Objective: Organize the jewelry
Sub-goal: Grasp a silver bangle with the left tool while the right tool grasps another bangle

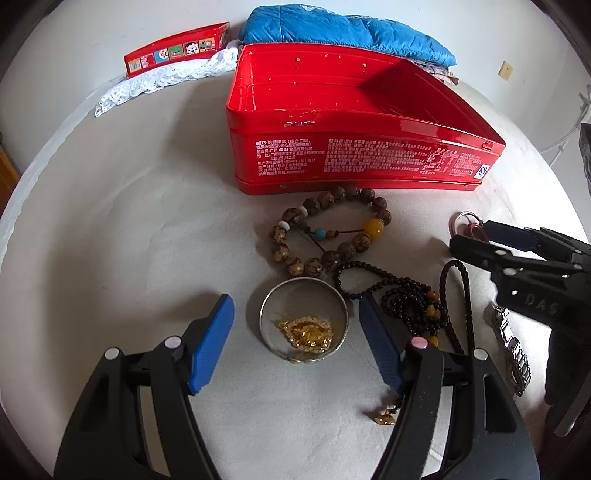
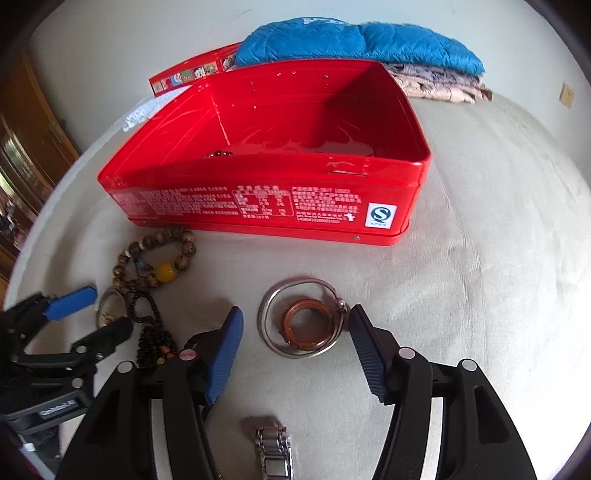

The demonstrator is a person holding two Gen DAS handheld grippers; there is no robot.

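Left wrist view only: left gripper (image 1: 295, 332), jaws spread wide, straddling wide silver bangle (image 1: 303, 322) with gold chain (image 1: 308, 332) heaped inside. Right wrist view only: right gripper (image 2: 295, 338), jaws released, flanking thin silver ring bangle (image 2: 301, 318) with orange-brown ring (image 2: 306, 325) lying inside it; few small beads (image 2: 218, 154) on floor of open red tin box (image 2: 388, 184).

Around: brown wooden bead bracelet (image 1: 328, 236) just before box, black bead strand (image 1: 406, 299) beside it, steel watch band (image 2: 273, 454) cut off, all on pale cloth surface (image 1: 110, 240). Blue padded garment (image 1: 343, 31) behind box.

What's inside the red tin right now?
In the right wrist view, the red tin shows a few dark beads near its front wall. That wall hides the floor just behind it; the rest looks bare.
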